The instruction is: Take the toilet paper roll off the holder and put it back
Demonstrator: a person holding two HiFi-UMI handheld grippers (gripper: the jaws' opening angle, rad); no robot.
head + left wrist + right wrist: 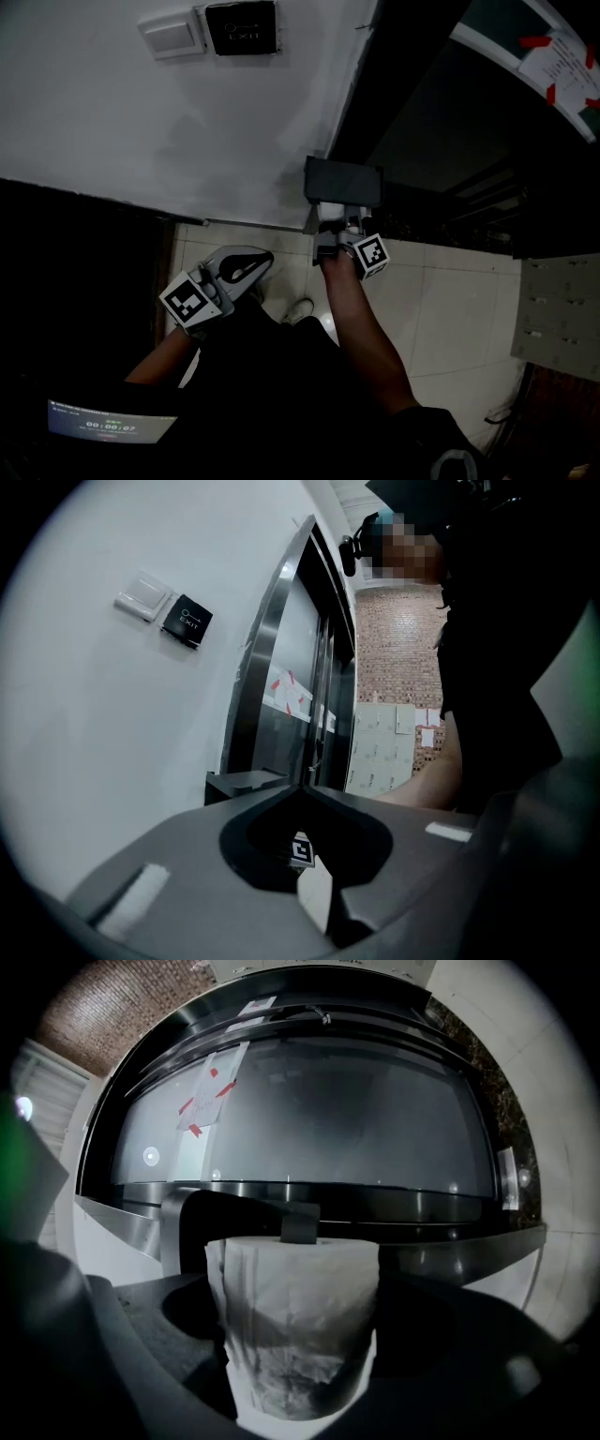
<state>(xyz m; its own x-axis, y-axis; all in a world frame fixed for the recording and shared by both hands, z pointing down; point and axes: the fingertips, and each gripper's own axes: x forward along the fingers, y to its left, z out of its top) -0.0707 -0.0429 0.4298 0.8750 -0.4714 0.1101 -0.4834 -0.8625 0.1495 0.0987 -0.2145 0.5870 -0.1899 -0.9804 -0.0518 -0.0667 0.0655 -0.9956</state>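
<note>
A white toilet paper roll (295, 1321) stands upright between my right gripper's (296, 1344) jaws, which are shut on its sides. Just behind the roll's top is the dark holder (192, 1218) with its short peg (300, 1224). In the head view the right gripper (336, 242) reaches to the wall, the roll (331, 214) showing white just under the dark holder (343, 180). My left gripper (248, 264) hangs back at the lower left, shut and holding nothing; in its own view its tips (305, 787) meet.
A white wall carries a switch plate (173, 34) and a black exit sign (242, 27). Right of the holder is a dark, metal-framed glass door (450, 112). Below lie pale floor tiles (441, 300), a shoe (300, 309) and lockers (558, 314).
</note>
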